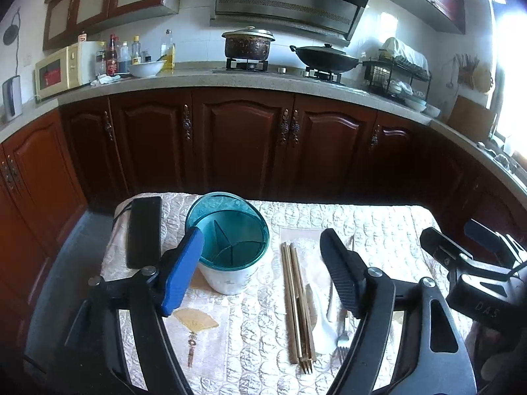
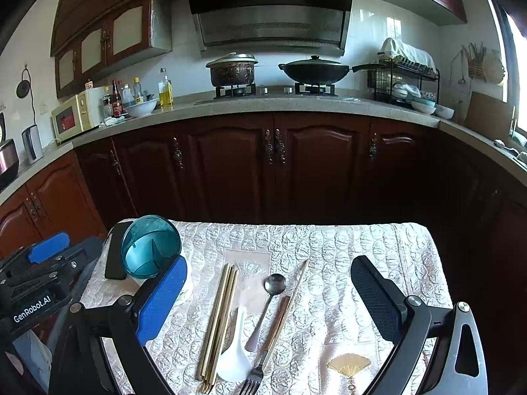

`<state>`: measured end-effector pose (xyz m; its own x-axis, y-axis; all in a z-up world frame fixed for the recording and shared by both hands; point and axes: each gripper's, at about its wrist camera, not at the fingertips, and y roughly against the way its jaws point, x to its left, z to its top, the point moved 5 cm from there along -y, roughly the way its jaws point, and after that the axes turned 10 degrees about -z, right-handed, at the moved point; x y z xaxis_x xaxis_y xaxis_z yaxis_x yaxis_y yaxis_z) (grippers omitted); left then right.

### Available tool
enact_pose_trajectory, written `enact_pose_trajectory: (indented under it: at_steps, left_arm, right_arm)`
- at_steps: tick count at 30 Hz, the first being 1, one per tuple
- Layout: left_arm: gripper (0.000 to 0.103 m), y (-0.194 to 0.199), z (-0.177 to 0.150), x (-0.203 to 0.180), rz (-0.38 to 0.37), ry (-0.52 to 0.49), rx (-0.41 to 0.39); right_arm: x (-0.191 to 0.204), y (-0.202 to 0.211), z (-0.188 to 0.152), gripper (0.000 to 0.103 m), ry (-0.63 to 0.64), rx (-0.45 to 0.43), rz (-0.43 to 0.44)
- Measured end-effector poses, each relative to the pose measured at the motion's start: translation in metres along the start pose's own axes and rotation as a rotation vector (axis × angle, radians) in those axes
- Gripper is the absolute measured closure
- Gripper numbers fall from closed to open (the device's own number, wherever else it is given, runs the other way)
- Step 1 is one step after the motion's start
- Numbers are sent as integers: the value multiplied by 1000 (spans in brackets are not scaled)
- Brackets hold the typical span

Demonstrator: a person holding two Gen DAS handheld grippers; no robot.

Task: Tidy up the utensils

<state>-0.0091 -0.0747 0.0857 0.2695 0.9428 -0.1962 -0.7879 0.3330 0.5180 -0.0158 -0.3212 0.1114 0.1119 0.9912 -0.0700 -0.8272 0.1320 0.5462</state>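
Observation:
A teal-rimmed white utensil holder (image 1: 230,247) with dividers stands on the quilted table, also in the right wrist view (image 2: 150,247). Beside it lie a bundle of wooden chopsticks (image 1: 298,302) (image 2: 219,322), a white ceramic spoon (image 2: 234,352) (image 1: 321,326), a metal spoon (image 2: 268,306), a fork (image 2: 263,358) (image 1: 342,339) and a single chopstick (image 2: 293,299). My left gripper (image 1: 263,270) is open and empty, hovering over the holder and chopsticks. My right gripper (image 2: 270,299) is open and empty above the utensils.
A black flat device (image 1: 143,230) lies left of the holder. The table's far edge (image 2: 296,223) faces dark wood cabinets. The counter behind holds a microwave (image 1: 62,65), bottles, a pot (image 1: 247,44), a wok (image 1: 324,56) and a dish rack (image 1: 398,72).

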Motion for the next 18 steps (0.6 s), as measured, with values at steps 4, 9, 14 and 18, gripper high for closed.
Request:
enact_pose_trajectory:
  at_steps: [4, 9, 14, 18]
  left_arm:
    - [24, 0, -1, -1, 4, -8, 10]
    - [24, 3, -1, -2, 43, -41, -5]
    - [24, 4, 0, -2, 67, -57, -11]
    - [24, 1, 0, 0, 68, -52, 1]
  right_arm:
    - [-2, 1, 2, 4, 0, -11, -3]
    - [-2, 1, 1, 4, 11, -21, -12]
    - [-2, 0, 1, 4, 6, -17, -4]
    - [-2, -2, 2, 4, 4, -11, 0]
